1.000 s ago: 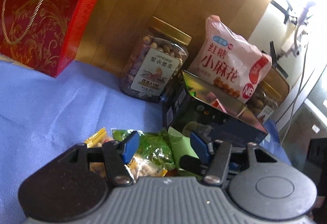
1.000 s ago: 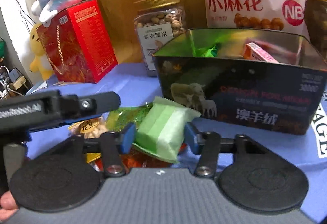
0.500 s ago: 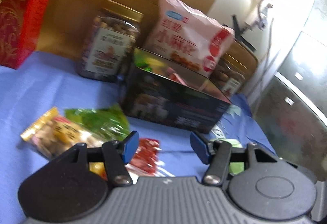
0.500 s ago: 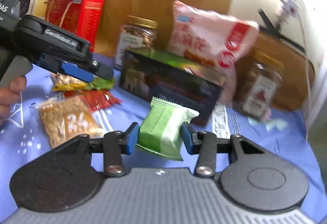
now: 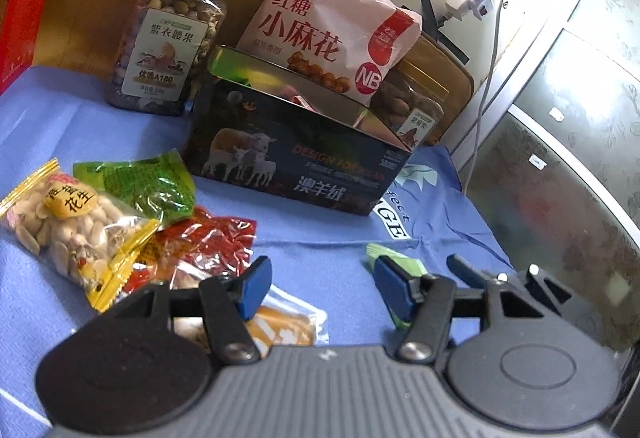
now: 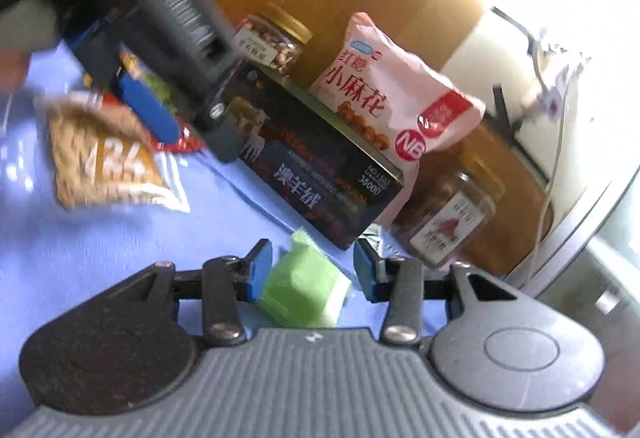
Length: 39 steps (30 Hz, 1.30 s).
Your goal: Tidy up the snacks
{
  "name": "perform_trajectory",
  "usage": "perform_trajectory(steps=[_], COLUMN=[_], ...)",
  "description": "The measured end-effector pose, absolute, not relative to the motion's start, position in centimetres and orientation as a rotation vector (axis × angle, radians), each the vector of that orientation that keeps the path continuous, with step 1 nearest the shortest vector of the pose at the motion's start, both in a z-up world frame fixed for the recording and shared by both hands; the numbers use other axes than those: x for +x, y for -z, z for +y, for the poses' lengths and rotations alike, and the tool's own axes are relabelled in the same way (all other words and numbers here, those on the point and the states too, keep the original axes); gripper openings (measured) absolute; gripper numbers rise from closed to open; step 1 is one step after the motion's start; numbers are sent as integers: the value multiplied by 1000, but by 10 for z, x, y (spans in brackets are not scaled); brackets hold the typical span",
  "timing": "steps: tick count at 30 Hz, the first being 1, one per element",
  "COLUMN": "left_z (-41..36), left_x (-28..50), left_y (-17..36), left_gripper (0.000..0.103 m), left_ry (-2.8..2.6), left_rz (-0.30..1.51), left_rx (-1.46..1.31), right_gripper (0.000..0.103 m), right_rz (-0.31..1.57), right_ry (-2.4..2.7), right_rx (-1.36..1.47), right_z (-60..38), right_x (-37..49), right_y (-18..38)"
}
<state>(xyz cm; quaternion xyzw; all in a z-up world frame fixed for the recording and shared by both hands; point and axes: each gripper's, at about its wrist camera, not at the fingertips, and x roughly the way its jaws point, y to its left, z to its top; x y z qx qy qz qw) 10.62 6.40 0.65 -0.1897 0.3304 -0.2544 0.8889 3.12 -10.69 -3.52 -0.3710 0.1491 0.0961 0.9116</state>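
Dark tin [image 5: 296, 162], pink bag [image 5: 328, 34] behind, peanut packet [image 5: 68, 226] nearby

Left gripper [image 5: 318, 288] jaws apart, nothing between, over blue cloth [image 5: 320, 234]. Dark tin [image 5: 296, 162] at 12 o'clock, pink bag [image 5: 320, 30] behind it. Peanut packet [image 5: 76, 226], green packet [image 5: 140, 186], red packet [image 5: 208, 242] at 10 o'clock.

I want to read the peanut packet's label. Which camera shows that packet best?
The left wrist view: the peanut packet lies sharp and close on the blue cloth, label facing up. In the right wrist view, the left gripper hides it; only a different, blurred nut packet shows.
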Motion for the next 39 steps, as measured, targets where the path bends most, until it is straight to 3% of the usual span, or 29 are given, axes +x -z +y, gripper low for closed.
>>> perform_trajectory(steps=[8,16,29,33,36,38,39], left_z=[67,65,63,62,62,63,63], left_x=[107,108,108,108,108,108,108], left_y=[-6,-4,-2,-3,-2,-3,-3], left_gripper=[58,58,58,58,58,58,58], left_ry=[527,527,527,529,529,529,530], left_rz=[688,697,706,708,708,708,708], left_rx=[-400,-388,-380,-378,-380,-380,-380], right_gripper=[50,67,69,67,55,40,28], right_rz=[323,446,559,584,603,596,589], right_ry=[-319,-255,-264,-279,-299,-283,-275], right_rx=[-697,-412,-309,-245,-208,-222,-228], right_z=[-100,-144,-155,-162,-163,-161,-160], right_x=[20,43,54,58,59,58,57], right_y=[25,5,20,19,18,17,16])
